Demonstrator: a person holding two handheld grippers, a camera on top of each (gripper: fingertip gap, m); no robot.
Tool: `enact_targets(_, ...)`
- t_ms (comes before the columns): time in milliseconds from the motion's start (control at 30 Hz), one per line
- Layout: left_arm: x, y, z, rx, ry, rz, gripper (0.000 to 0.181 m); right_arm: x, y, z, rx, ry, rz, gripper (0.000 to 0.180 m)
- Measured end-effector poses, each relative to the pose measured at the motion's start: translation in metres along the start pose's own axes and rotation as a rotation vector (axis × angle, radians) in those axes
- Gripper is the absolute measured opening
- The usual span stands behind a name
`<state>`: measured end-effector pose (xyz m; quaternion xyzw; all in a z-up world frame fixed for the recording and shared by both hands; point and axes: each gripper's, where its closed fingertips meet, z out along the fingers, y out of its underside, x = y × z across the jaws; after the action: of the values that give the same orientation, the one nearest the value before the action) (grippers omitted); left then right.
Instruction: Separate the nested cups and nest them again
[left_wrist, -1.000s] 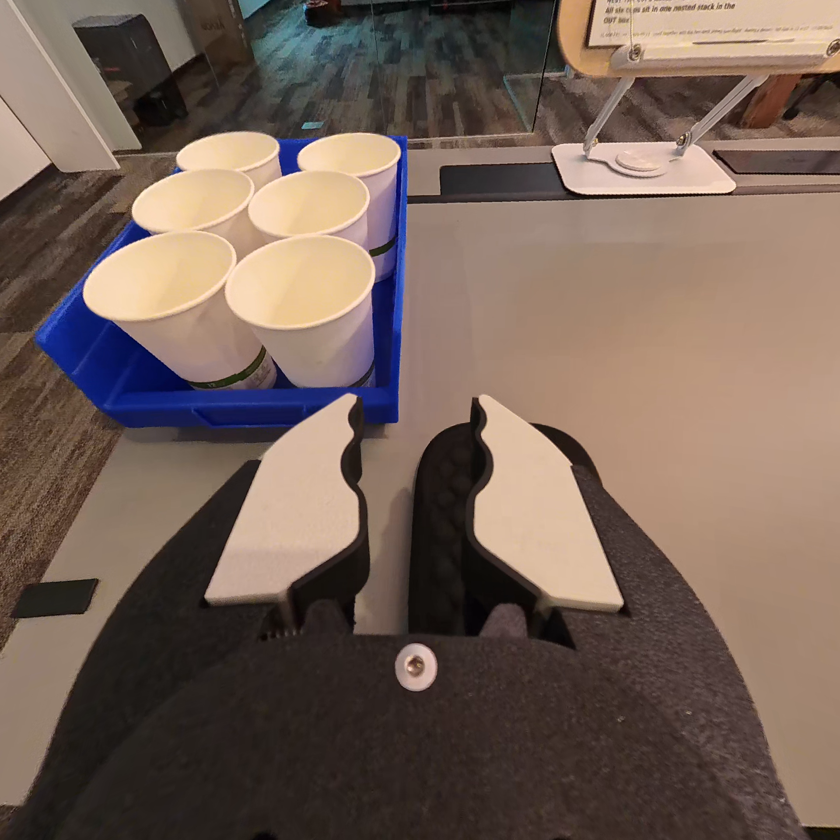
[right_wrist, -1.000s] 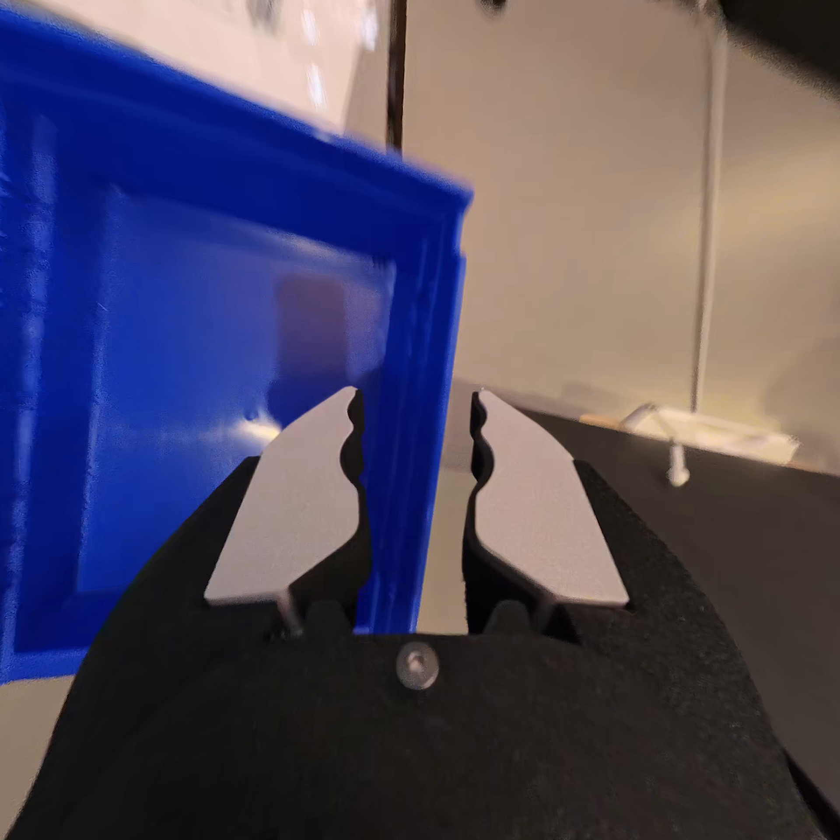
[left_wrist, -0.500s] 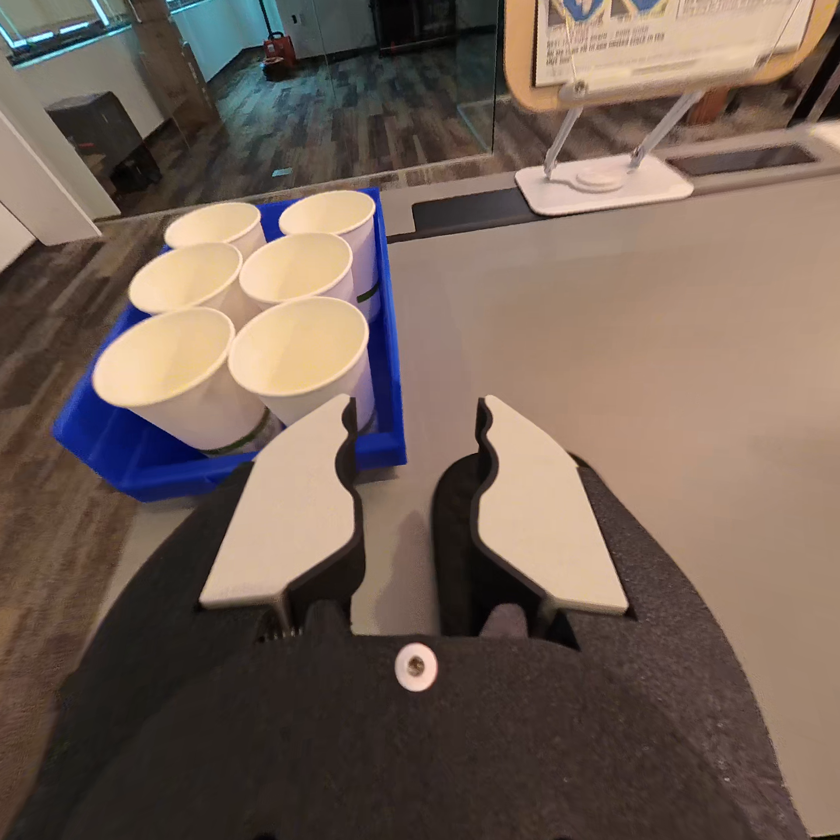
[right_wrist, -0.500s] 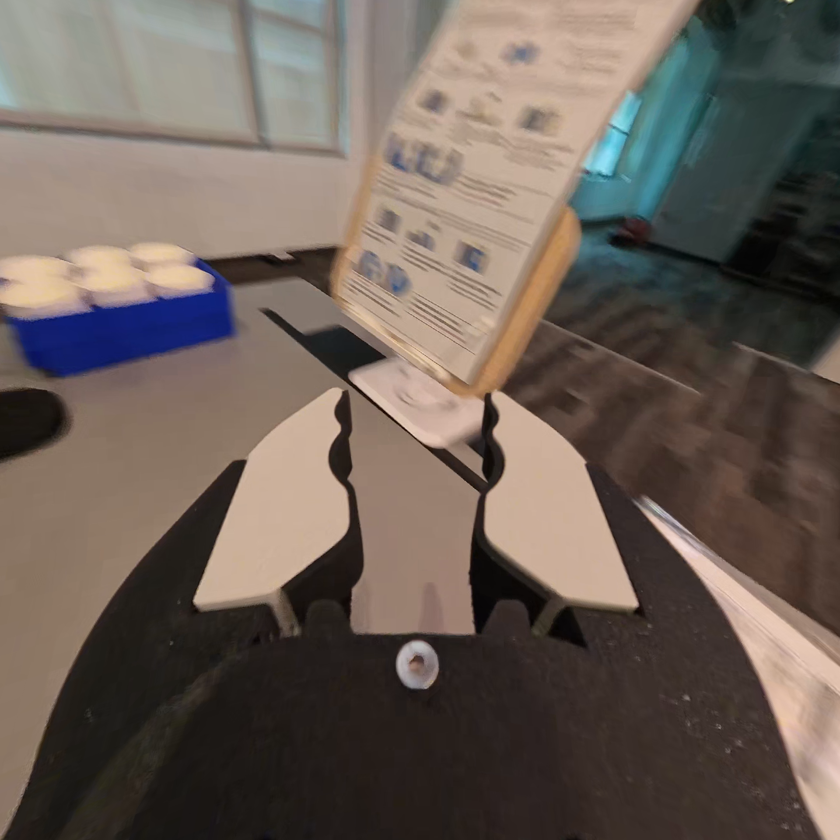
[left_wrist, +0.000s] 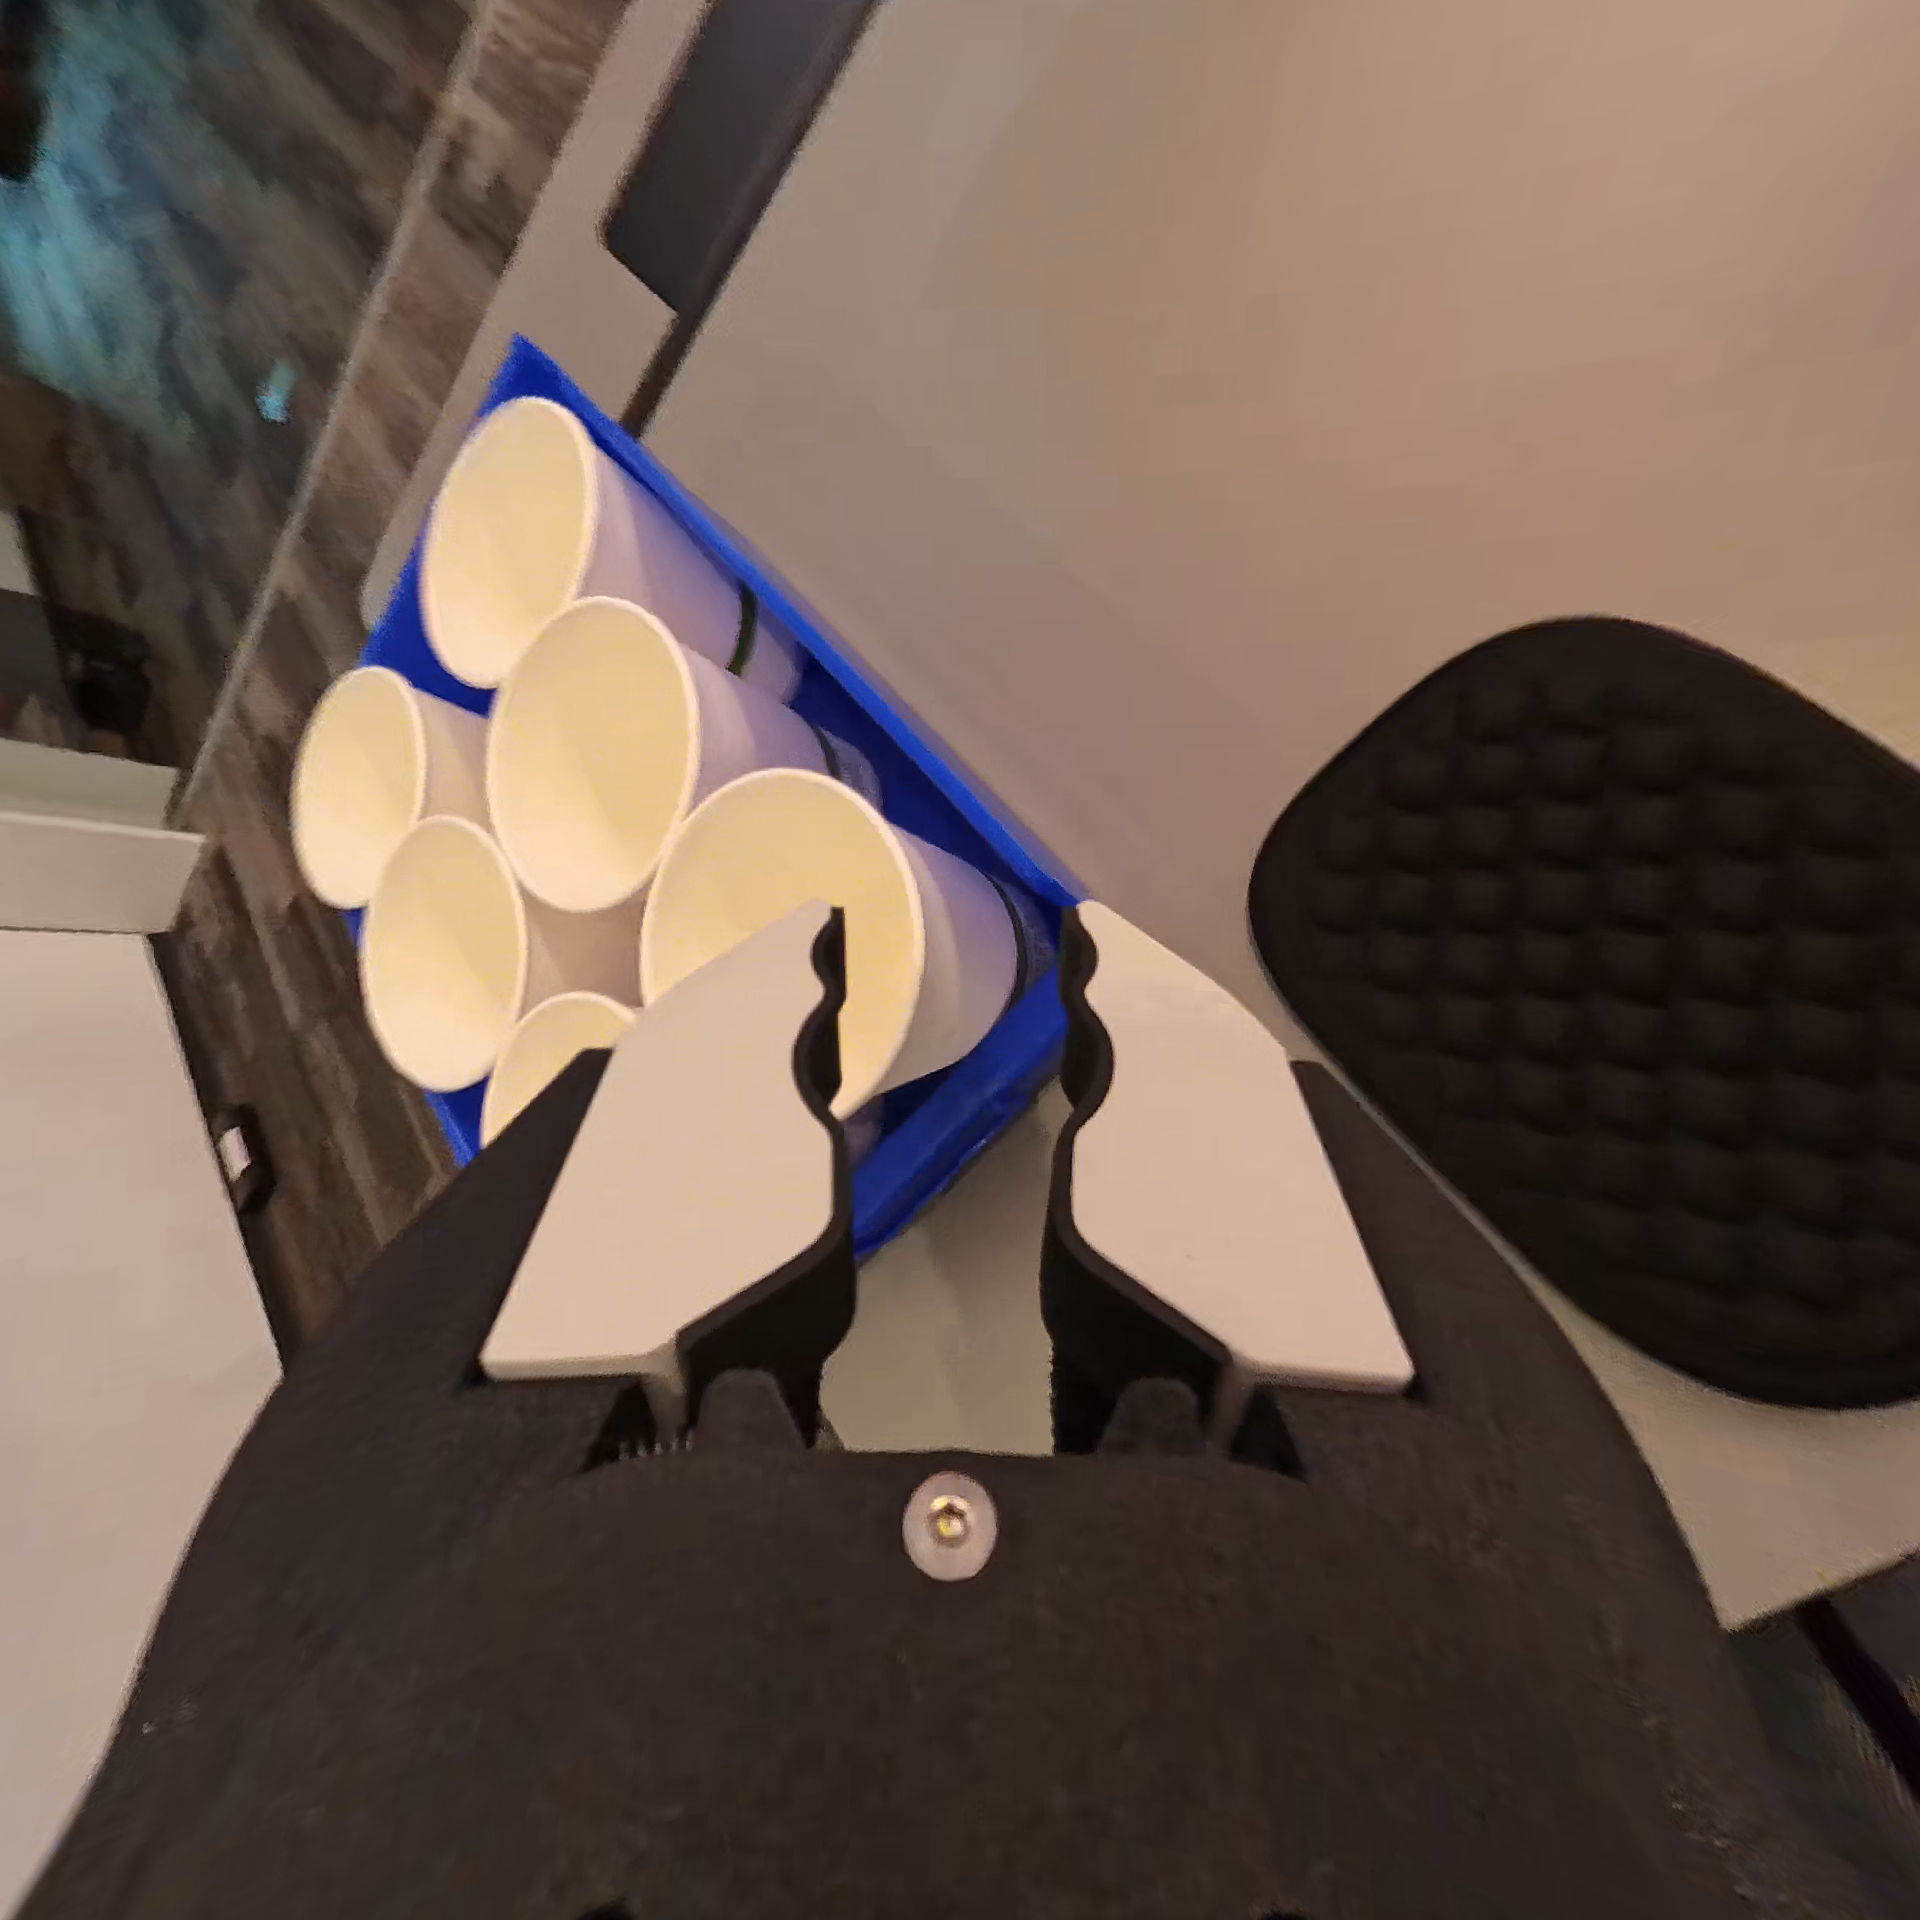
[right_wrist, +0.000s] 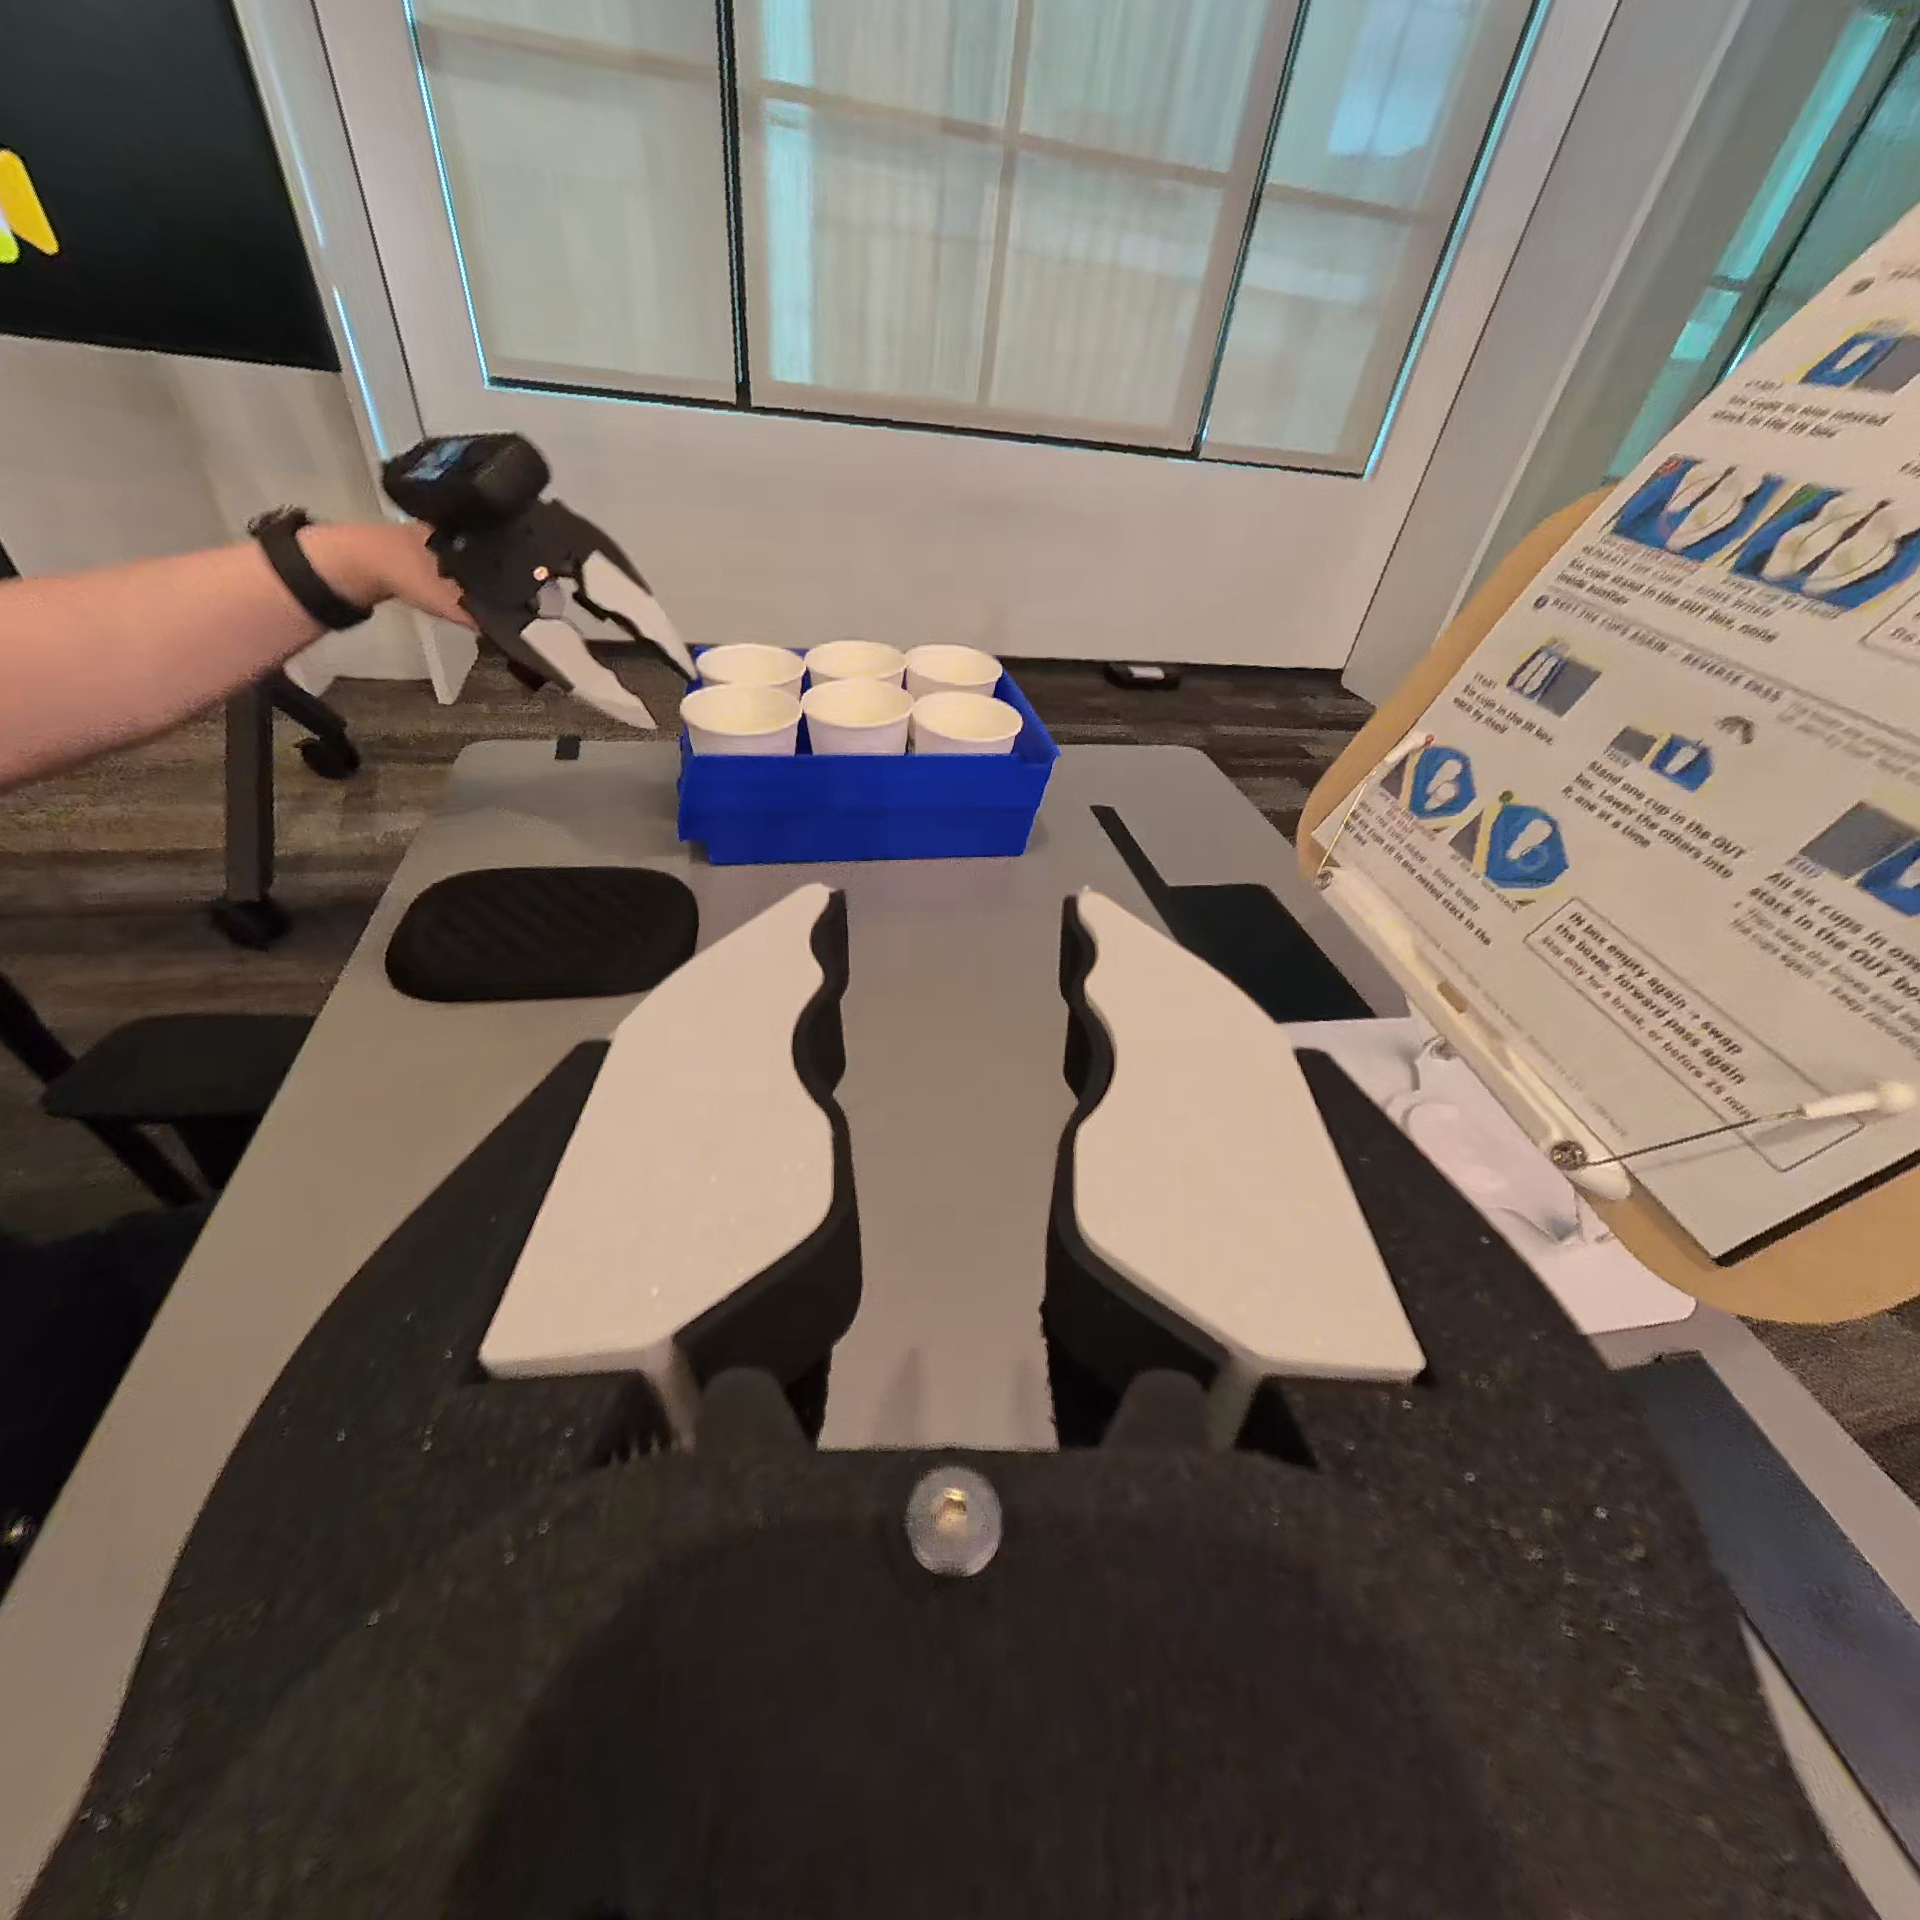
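Up ahead of the left claw (left_wrist: 951, 951), six white cups (right_wrist: 854, 698) stand apart in a blue bin (right_wrist: 862, 805); its jaws gape, empty, tips just beside the nearest cup (left_wrist: 790, 925). Well back over the grey table (right_wrist: 935, 1039), the right claw (right_wrist: 951, 925) is spread too, holding nothing.

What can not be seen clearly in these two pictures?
- Bottoms of the white paper cups: right wrist view, hidden by the blue plastic bin wall.
- One cup: left wrist view, mostly hidden behind the left gripper.
- Floor beyond the grey table: left wrist view, motion-blurred.
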<state>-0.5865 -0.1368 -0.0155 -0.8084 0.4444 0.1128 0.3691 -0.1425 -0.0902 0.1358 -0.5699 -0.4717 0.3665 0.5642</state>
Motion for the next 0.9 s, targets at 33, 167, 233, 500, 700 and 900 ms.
enact_targets(33, 0.002, 0.004, 0.006, -0.036, 0.050, 0.012, 0.038, 0.001, 0.006, 0.000, -0.004, -0.004, -0.004, 0.038)
enact_targets(167, 0.003, 0.015, 0.030, -0.153, 0.170, 0.040, 0.037, 0.016, 0.027, -0.004, -0.065, 0.036, 0.044, 0.037)
enact_targets(233, 0.005, 0.017, 0.036, -0.179, 0.216, 0.041, 0.036, 0.019, 0.031, -0.009, -0.063, 0.039, 0.055, 0.036)
enact_targets(500, 0.007, 0.034, 0.046, -0.284, 0.336, 0.014, 0.030, 0.025, 0.031, -0.024, -0.049, 0.057, 0.084, 0.036)
enact_targets(700, 0.002, 0.042, 0.050, -0.326, 0.334, 0.069, 0.010, 0.026, 0.036, -0.028, -0.074, 0.067, 0.084, 0.035)
enact_targets(900, 0.006, 0.041, 0.050, -0.327, 0.361, 0.061, 0.004, 0.027, 0.042, -0.030, -0.103, 0.069, 0.087, 0.035)
